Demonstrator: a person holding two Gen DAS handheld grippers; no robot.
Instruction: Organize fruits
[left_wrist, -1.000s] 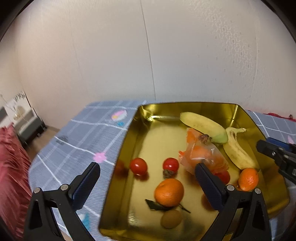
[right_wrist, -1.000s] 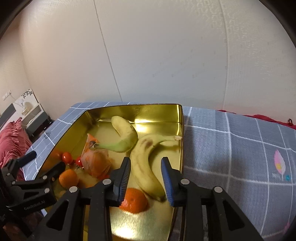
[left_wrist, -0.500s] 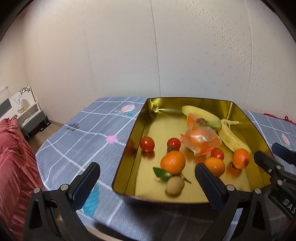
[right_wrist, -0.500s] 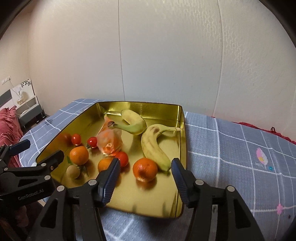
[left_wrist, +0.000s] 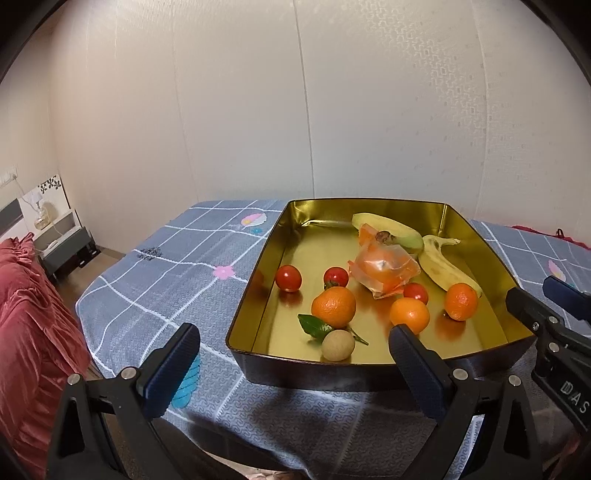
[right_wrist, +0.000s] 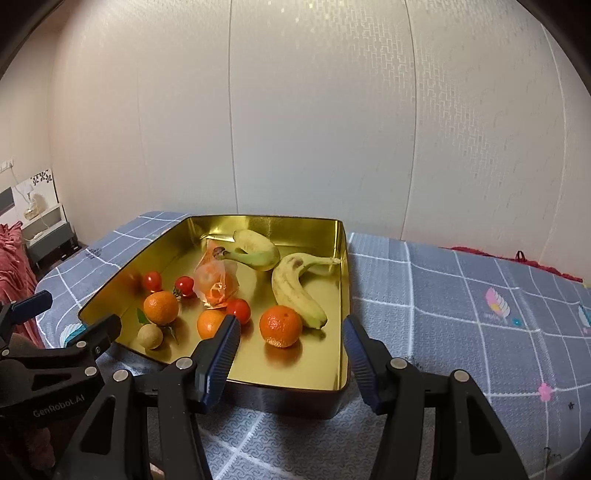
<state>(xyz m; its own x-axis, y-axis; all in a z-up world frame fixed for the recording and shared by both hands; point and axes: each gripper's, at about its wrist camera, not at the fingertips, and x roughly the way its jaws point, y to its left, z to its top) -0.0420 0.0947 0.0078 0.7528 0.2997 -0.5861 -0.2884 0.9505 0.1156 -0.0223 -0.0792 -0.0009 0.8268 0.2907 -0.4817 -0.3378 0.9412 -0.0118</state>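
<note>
A: Fruits all sit inside the gold tin tray (left_wrist: 476, 240) on your grey checked tablecloth (left_wrist: 173, 273). None lies outside it.

B: Where are your grippers?

A: Your left gripper (left_wrist: 291, 365) is at the near edge of the tray, jaws spread wide with nothing between them; one finger is over the cloth, the other in front of the tray's near wall. Your right gripper (right_wrist: 290, 356) hangs at the tray's near right corner, jaws also parted and empty.

B: And the layout inside?

A: Two bananas at the far right: a greenish banana (right_wrist: 255, 249) near the back wall and a yellow banana (right_wrist: 295, 290) curving toward you, its stem against the right wall. A wrapped orange in clear plastic (left_wrist: 382, 267) lies just in front of the greenish one, touching its stem end. Left of it you see two cherry tomatoes (left_wrist: 288, 278), a little apart; a third tomato (left_wrist: 415, 292) sits just beside the wrapper's near edge.

B: The oranges?

A: Three mandarins: a leafy mandarin (left_wrist: 333, 307) at the left, a middle mandarin (left_wrist: 409, 316), and a right mandarin (left_wrist: 460, 301) close to the yellow banana's tip. A small tan longan-like fruit (left_wrist: 337, 345) rests against the green leaf (left_wrist: 314, 326), near the front wall.
</note>
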